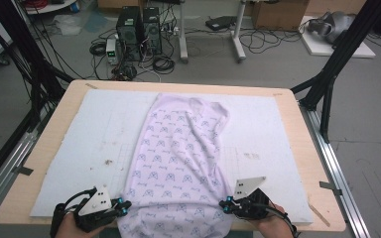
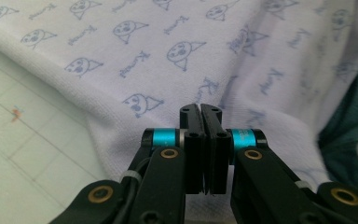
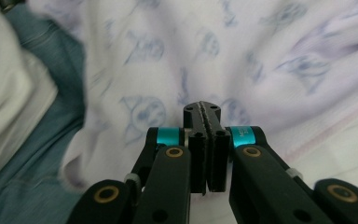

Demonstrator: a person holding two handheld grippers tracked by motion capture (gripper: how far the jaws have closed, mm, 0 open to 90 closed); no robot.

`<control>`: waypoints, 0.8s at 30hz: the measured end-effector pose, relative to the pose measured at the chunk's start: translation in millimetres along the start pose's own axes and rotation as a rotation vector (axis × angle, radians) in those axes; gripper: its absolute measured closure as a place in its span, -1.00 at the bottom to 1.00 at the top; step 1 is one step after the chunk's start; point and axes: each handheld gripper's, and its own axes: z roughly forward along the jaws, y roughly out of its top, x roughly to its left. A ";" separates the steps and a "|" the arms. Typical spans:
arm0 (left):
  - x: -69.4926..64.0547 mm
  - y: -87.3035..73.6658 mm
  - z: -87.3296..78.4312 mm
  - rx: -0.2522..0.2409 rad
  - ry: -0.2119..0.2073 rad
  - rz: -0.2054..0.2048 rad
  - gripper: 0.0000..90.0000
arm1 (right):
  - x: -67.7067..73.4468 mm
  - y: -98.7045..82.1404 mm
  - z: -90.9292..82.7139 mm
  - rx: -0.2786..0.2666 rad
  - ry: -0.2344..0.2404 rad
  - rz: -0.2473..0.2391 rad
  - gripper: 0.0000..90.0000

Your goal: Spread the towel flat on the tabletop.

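One garment [image 1: 178, 163], two hand-held grippers

Pale lilac garment [image 1: 178, 158], blue cartoon print

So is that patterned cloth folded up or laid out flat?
Laid out, not folded: the cloth lies lengthwise along the white mat as one long rumpled sheet, its near end hanging over the table edge.

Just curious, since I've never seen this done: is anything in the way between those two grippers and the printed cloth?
Nothing visible. The left gripper and right gripper sit shut at the cloth's near edges, one each side.
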 end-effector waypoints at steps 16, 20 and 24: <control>47.2 17.6 38.1 0.028 -0.018 -0.052 0.55 | -50.8 17.6 7.4 0.031 -0.196 0.074 0.52; 49.5 15.6 36.3 0.009 -0.019 -0.057 0.90 | -56.6 11.3 10.4 -0.004 -0.133 0.121 0.93; 45.8 14.6 33.2 0.016 -0.012 -0.047 0.96 | -57.1 7.8 3.3 -0.006 -0.139 0.119 0.95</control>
